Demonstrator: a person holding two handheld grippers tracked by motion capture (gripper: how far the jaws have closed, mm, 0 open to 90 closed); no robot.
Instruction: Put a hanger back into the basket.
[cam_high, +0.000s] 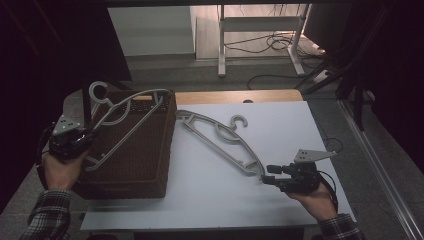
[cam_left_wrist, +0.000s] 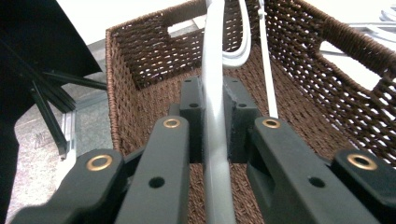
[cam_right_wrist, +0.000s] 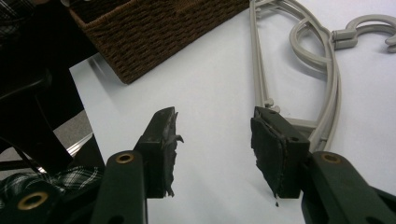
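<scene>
The left gripper (cam_left_wrist: 212, 116) clamps a smooth grey plastic hanger (cam_high: 125, 122) over the woven brown basket (cam_high: 150, 165); the right gripper (cam_right_wrist: 215, 140) gapes beside another curved hanger (cam_high: 220, 137).

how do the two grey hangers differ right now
The hanger over the basket is clamped in the left gripper, tilted across the wicker basket; the hanger on the table lies flat, ungripped, beside the open right gripper. Both are grey plastic with hooks.

White-topped table (cam_high: 215, 200), brown wicker basket (cam_high: 150, 165) left of the right jaws, grey hanger (cam_high: 220, 142) lying flat just beyond them
</scene>
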